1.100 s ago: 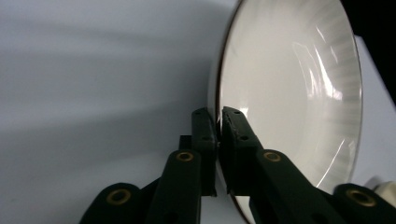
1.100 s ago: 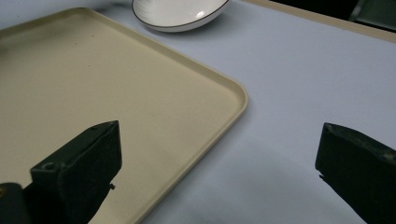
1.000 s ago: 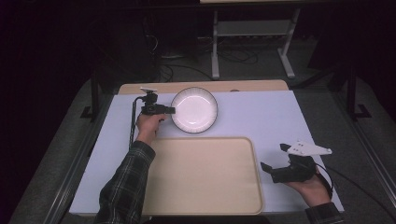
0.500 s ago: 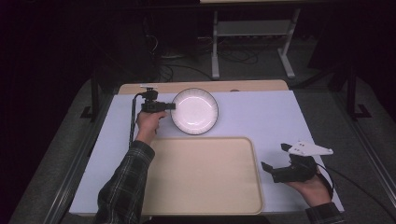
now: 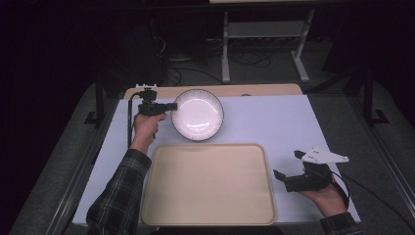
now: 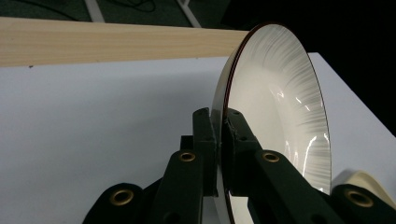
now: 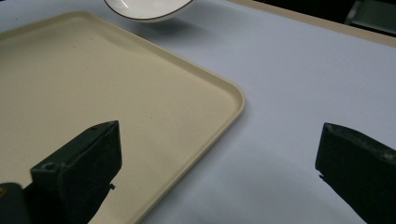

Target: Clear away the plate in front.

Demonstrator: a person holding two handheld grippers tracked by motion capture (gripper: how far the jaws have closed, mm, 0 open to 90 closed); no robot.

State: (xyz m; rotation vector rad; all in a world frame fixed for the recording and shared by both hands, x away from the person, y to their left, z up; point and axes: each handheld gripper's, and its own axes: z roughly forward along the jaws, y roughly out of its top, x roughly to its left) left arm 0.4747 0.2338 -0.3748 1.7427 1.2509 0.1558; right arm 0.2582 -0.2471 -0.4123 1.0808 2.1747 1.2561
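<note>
Little has shifted since a second ago: the left tongs (image 5: 169,105) remain clamped on the plate (image 5: 197,114), and the right tongs (image 5: 288,165) stay where they were. Nearest on the white desk (image 5: 274,122) lies a cream tray (image 5: 208,183), bare, with the right tongs held wide apart just off its right edge in an upturned hand. Beyond the tray sits the plate, white with fine ribbing and a dark rim line, its left rim pinched between the left tongs' jaws, forearm in plaid sleeve (image 5: 120,196) stretched forward. Farther back, a wooden strip (image 5: 264,90) edges the desk, then dark floor with a metal stand (image 5: 264,36).
</note>
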